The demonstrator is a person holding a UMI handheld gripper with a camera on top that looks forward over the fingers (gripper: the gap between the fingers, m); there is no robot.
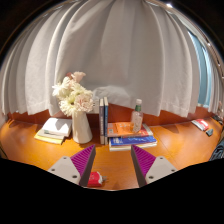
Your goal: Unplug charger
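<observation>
My gripper [112, 163] is open above the wooden table [175, 145], its two purple pads [83, 159] apart with bare wood between them. A small red and white object [95, 179] lies on the table low between the fingers, close to the left finger; it may be a charger, I cannot tell. No cable or socket shows.
Beyond the fingers stand a vase of pale flowers [78, 105], upright books [103, 120], a small bottle [137, 114] and flat books [131, 135]. An open book [53, 129] lies at the left, another item [203, 125] at the far right. White curtains hang behind.
</observation>
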